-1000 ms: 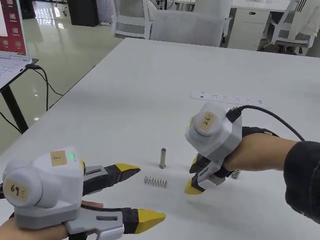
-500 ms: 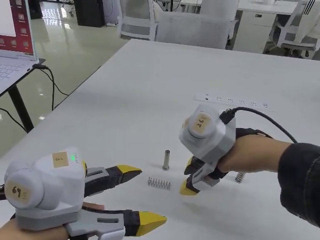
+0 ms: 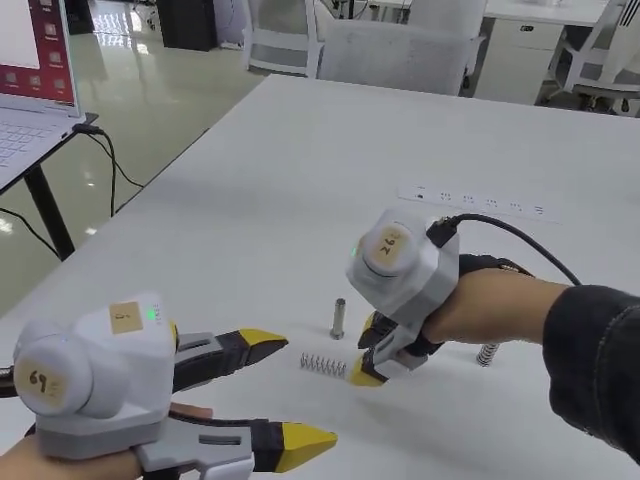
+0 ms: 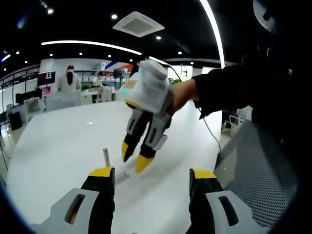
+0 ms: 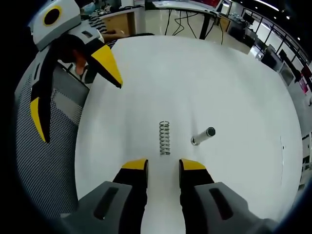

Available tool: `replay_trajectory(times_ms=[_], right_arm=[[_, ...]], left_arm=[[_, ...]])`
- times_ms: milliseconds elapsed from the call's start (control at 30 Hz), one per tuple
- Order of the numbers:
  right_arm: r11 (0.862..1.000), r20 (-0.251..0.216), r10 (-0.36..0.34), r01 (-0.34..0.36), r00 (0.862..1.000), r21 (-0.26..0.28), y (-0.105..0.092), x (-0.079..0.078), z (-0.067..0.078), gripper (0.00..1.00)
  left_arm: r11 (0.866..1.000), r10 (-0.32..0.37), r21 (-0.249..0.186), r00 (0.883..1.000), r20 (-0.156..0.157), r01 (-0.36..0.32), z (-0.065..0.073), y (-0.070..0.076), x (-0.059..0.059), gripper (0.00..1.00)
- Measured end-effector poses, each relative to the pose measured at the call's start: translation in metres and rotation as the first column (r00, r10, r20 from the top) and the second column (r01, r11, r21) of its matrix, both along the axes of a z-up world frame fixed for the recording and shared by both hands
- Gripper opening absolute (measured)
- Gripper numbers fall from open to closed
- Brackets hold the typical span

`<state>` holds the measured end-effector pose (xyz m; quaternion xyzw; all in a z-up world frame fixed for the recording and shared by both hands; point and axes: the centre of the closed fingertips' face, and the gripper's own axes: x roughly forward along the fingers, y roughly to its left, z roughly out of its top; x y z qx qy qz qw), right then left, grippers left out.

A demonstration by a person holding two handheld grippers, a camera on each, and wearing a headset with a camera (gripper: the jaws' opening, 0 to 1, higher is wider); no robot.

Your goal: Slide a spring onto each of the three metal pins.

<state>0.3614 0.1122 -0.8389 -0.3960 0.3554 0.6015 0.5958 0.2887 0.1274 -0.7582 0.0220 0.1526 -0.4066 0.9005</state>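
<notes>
A loose spring lies flat on the white table. A bare metal pin stands upright just behind it. Another pin with a spring on it stands past the right hand. My right gripper points down at the table, open by a narrow gap, its tips just right of the loose spring. In the right gripper view the spring lies just ahead of my right gripper, with the pin beside it. My left gripper hovers open at the near left, holding nothing.
A white power strip lies on the table's far right, and a black cable runs to the right gripper. A laptop sits on a stand to the left. Office chairs stand beyond the far edge.
My right gripper has moved left and down, bringing its tips close to the loose spring. The left gripper has stayed put, and the head camera has shifted a little.
</notes>
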Motion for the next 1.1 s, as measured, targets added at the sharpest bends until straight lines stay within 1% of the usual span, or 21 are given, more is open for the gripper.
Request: replay_trajectory(times_ms=[133, 700, 1100], right_arm=[[1.0, 0.0, 0.01, -0.01, 1.0, -0.006, 0.003, -0.001, -0.003, 0.22], [1.0, -0.007, 0.013, -0.014, 1.0, -0.025, 0.011, 0.0, -0.018, 0.17], [0.999, -0.007, 0.012, -0.013, 1.0, -0.034, 0.013, 0.002, -0.023, 0.15]], left_arm=[[1.0, 0.002, 0.0, 1.0, -0.001, -0.002, 0.0, 0.0, 0.0, 0.57], [1.0, 0.001, -0.003, 1.0, -0.004, -0.001, -0.001, -0.001, 0.002, 0.56], [1.0, 0.002, -0.005, 1.0, -0.008, -0.002, -0.002, -0.002, 0.001, 0.56]])
